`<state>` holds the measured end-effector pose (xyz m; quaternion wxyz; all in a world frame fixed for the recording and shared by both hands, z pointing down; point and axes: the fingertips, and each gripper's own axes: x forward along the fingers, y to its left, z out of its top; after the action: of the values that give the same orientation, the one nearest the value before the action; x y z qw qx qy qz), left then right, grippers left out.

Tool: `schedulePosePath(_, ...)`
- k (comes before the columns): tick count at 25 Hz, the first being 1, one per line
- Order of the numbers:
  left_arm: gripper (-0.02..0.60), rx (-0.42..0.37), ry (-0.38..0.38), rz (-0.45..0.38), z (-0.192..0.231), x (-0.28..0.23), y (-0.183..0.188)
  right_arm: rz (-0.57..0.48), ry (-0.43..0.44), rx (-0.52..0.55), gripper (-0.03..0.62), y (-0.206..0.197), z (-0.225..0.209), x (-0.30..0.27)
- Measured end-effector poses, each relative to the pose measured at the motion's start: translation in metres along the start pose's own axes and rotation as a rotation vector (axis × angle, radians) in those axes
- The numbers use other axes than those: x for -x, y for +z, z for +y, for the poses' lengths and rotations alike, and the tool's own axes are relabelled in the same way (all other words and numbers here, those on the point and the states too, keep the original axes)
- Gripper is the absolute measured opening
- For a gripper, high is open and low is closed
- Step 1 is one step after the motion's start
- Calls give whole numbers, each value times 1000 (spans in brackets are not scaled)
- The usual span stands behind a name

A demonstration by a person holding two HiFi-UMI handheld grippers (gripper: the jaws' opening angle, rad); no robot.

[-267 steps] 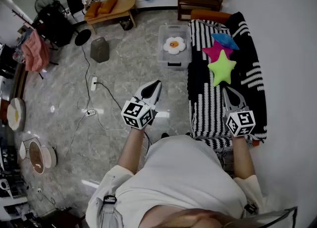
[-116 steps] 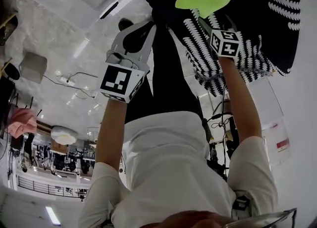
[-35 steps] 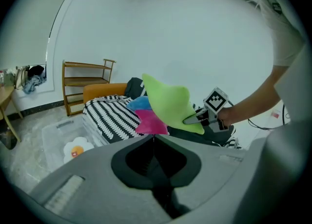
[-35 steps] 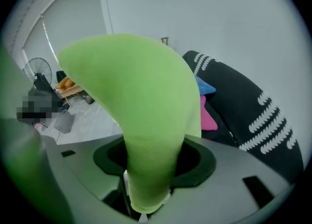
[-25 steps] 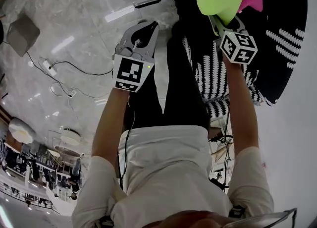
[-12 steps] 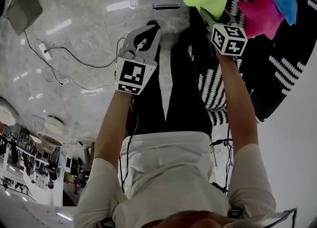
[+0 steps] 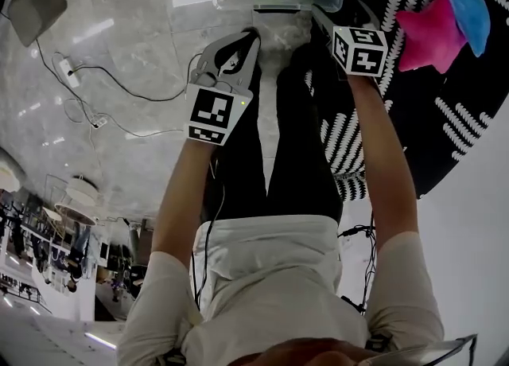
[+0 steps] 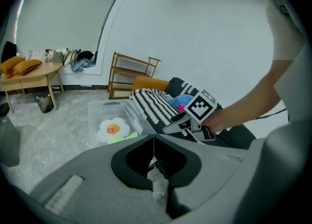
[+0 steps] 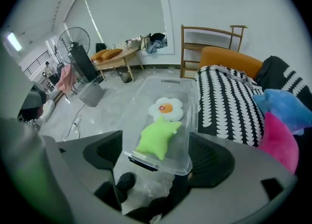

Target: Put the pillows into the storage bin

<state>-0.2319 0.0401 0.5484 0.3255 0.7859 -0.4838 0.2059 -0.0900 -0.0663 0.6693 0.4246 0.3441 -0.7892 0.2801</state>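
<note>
- Now the green star pillow (image 9: 157, 138) lies inside the storage bin (image 9: 141, 106), at its near end, touching the flower pillow (image 9: 166, 109) farther in.
- The right gripper (image 9: 157, 163) hangs over the bin's near rim. Its jaws have just been opening and stand wide apart, with nothing between them.
- The left gripper (image 8: 153, 140), beside the bin, is closed and empty.
- Likely risk: the pink pillow (image 7: 433, 30) and blue pillow (image 7: 469, 2) wait on the sofa (image 7: 413, 102) beside the bin, and dropped onto the green one they could slide over the rim.
- The head view cuts off most of the bin.
</note>
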Motion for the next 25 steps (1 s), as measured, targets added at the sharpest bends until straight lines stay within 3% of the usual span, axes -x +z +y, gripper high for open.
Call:
schedulePosePath(16,18,-35,-86,43,-34,-39,-7,-27,-29,-67,411,-33,-30,15)
schedulePosePath(25,18,-55,-185,81,-100,-83,-3,-18,-115,-144,419,-84,-103,61)
